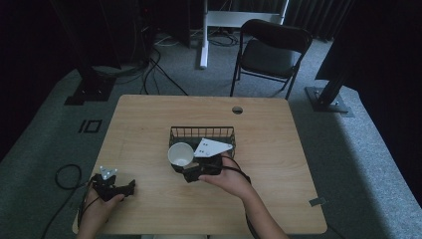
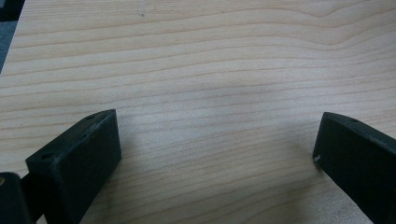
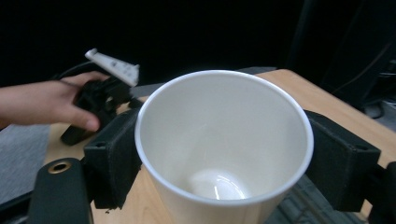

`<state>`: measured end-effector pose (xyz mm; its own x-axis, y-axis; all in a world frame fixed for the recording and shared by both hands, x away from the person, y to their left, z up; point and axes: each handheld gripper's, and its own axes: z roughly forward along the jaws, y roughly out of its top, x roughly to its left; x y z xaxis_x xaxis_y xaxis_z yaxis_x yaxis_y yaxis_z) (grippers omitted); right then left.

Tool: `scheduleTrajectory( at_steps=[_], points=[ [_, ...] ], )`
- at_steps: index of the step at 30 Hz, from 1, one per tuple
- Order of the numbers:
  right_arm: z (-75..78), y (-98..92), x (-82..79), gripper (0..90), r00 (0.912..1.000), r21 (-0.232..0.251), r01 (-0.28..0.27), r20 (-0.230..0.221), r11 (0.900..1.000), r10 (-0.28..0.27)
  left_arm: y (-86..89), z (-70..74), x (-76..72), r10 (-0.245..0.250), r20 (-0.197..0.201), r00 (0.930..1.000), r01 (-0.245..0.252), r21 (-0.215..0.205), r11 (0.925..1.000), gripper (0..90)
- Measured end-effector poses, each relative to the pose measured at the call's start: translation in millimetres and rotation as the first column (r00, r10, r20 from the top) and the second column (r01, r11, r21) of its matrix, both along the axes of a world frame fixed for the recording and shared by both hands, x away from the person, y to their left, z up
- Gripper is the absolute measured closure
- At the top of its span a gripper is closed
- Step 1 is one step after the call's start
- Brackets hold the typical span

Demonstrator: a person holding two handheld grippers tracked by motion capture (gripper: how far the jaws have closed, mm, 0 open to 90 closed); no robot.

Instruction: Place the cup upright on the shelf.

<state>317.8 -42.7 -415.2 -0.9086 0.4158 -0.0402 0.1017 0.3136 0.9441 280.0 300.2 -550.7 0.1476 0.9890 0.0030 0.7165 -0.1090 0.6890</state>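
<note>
White cup: the cup is sitting upright between the jaws of your right gripper, mouth up, empty inside, just in front of the wire basket near the middle of the table.
Handling: looks like thin paper or plastic to me, so light and easy to crush; the walls taper and look smooth, so I'd guess it can slip down if you go too gentle.
Where to hold: you've got it by the sides below the rim, jaws pressed on opposite walls; that seems the sane spot, the rim keeps it stiff there.
Right claw: closed onto the cup, about as wide as the cup itself.
Left claw: your left gripper is parked near the table's front left corner, jaws spread wide, nothing between them but bare wood.
Table: pale wood-grain table, flat, with a cable hole at the far edge.
Room: dark, grey carpet, a black folding chair behind the table, cables on the floor.
</note>
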Motion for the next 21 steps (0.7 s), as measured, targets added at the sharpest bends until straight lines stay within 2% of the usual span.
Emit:
scheduleTrajectory(
  at_steps=[5, 10, 16, 19, 20, 21],
  points=[
    [7.7, -8.8, 6.6, 19.2, 0.9985, 0.014, 0.054, 0.011, 0.998, -0.054, 0.0, -0.1, 0.0, 0.0, 0.001, 1.0, 0.0, 0.0, 1.0, 1.2],
    [16.5, -18.2, 14.3, 19.2, 0.9913, 0.038, 0.128, 0.025, 0.991, -0.129, 0.0, 0.0, 0.0, 0.0, 0.0, 1.0, 0.0, 0.0, 1.0, 1.2],
    [23.1, -28.6, 25.1, 19.2, 0.9745, 0.04, 0.221, 0.027, 0.974, -0.223, 0.0, 0.0, 0.0, 0.0, 0.0, 1.0, 0.0, 0.0, 1.0, 1.2],
    [25.8, -34.3, 30.7, 19.3, 0.9623, 0.044, 0.268, 0.035, 0.962, -0.27, 0.0, -0.1, 0.0, 0.0, 0.001, 1.0, 0.0, 0.0, 1.0, 1.2],
    [25.8, -34.3, 30.7, 19.3, 0.9623, 0.044, 0.268, 0.035, 0.962, -0.27, 0.0, -0.1, 0.0, 0.0, 0.001, 1.0, 0.0, 0.0, 1.0, 1.2],
    [26.7, -36.7, 32.8, 19.3, 0.9565, 0.049, 0.288, 0.033, 0.956, -0.29, 0.0, -0.1, 0.0, 0.0, 0.001, 1.0, 0.0, 0.0, 1.0, 1.2]
  ],
)
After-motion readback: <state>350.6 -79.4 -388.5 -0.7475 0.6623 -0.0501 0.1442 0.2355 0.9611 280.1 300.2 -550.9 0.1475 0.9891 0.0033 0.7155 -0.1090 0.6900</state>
